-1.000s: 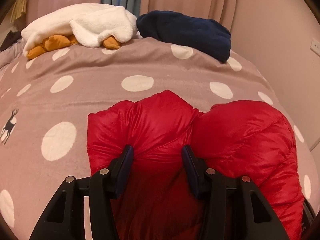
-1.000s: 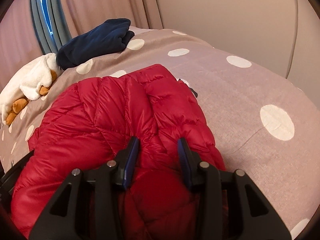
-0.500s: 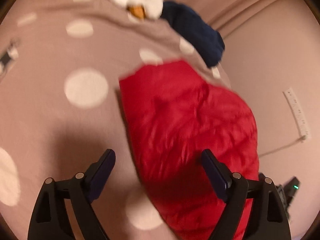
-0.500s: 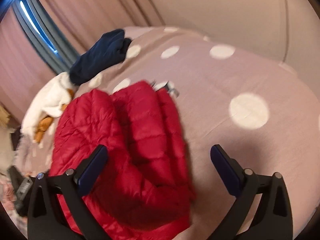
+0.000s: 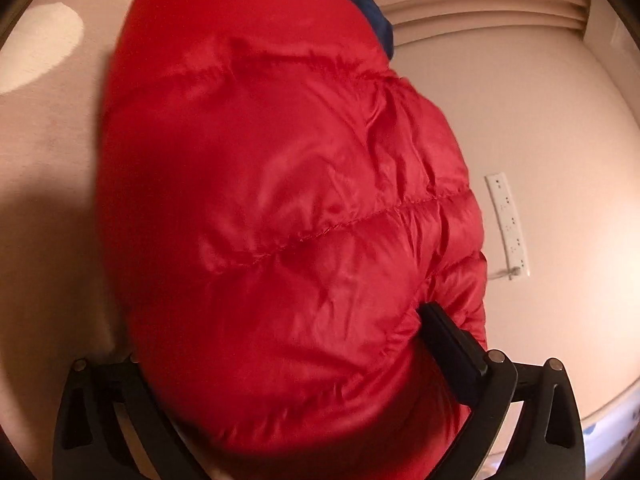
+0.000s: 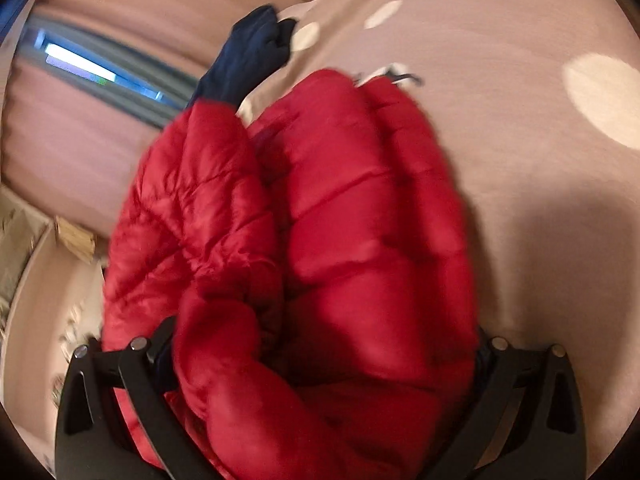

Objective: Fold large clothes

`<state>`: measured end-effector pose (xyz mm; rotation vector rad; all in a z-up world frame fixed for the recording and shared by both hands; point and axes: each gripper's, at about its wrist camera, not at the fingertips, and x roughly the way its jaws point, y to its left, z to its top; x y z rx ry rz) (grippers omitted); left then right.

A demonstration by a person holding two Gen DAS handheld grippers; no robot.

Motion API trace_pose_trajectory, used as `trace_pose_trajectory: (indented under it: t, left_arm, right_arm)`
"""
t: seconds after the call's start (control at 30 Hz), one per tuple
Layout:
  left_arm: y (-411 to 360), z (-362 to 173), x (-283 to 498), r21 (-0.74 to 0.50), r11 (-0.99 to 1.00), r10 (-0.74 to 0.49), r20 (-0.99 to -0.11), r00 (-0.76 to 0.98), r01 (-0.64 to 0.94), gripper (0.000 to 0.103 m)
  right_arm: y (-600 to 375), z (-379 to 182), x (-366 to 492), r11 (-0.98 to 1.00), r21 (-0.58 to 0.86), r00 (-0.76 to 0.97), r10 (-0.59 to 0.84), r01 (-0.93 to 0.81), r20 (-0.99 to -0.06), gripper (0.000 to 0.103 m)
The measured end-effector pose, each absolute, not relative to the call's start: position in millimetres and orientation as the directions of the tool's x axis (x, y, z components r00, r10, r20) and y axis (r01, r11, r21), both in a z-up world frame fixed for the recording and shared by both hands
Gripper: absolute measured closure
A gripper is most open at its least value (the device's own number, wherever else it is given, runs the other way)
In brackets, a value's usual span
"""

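A puffy red down jacket (image 5: 280, 160) lies bundled on the pink bedspread with white dots (image 5: 48, 160). My left gripper (image 5: 280, 332) straddles its near end with the jaws opening wide. The right finger (image 5: 448, 344) rests against the fabric, and the left finger is hidden under the bulge. In the right wrist view the jacket (image 6: 340, 220) shows two padded lobes side by side. My right gripper (image 6: 324, 332) straddles the near end too, its jaws wide and closing. The jacket swells over both pads and hides them.
A dark navy garment (image 6: 248, 60) lies beyond the jacket at the far side of the bedspread (image 6: 520, 140); its edge (image 5: 372, 8) shows in the left wrist view. A white power strip (image 5: 508, 224) is on the wall right of the bed. Pink curtains (image 6: 80, 140) and a window (image 6: 92, 68) stand behind.
Both grippers let go of the pinched jacket folds, spread their jaws wide, rolled, and dropped down so that the jacket's bulk now fills the gap between the fingers.
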<state>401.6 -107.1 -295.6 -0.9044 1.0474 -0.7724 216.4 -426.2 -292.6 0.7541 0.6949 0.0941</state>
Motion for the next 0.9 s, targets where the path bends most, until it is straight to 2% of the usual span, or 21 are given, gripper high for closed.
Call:
trace_pose_trajectory:
  t: [0.03, 0.13, 0.33, 0.43, 0.53, 0.9]
  left_arm:
    - [-110.1, -295.1, 402.4, -0.89, 0.443, -0.862, -0.39, 0.324, 0.107, 0.008]
    - [-117.7, -290.3, 398.9, -0.862, 0.493, -0.832, -0.428, 0.353, 0.117, 0.014]
    - [-127.6, -265.4, 385.9, -0.812, 0.557, -0.793, -0.458, 0.402, 0.174, 0.025]
    - [-130.4, -233.6, 368.2, -0.738, 0.633, -0.741, -0.488, 0.461, 0.236, 0.027]
    - [-128.7, -202.0, 353.3, -0.656, 0.7, -0.687, -0.508, 0.52, 0.282, 0.029]
    - [-63.8, -83.9, 293.7, -0.567, 0.753, -0.608, -0.404, 0.683, 0.334, 0.029]
  right_arm:
    - [-424.0, -293.2, 217.8, 0.741, 0.655, 0.78, 0.32, 0.148, -0.538, 0.022]
    - [-427.6, -302.7, 216.9, 0.685, 0.721, 0.801, 0.369, 0.108, -0.471, 0.044]
    - [-422.6, -289.9, 204.4, 0.699, 0.714, 0.821, 0.381, 0.045, -0.425, 0.06]
    - [-410.6, -271.9, 196.1, 0.708, 0.706, 0.838, 0.389, -0.006, -0.384, 0.062]
    - [-390.1, -249.4, 191.4, 0.792, 0.61, 0.843, 0.344, -0.023, -0.414, 0.063]
    - [-323.1, -160.8, 163.7, 0.801, 0.547, 0.866, 0.433, -0.243, -0.25, 0.063]
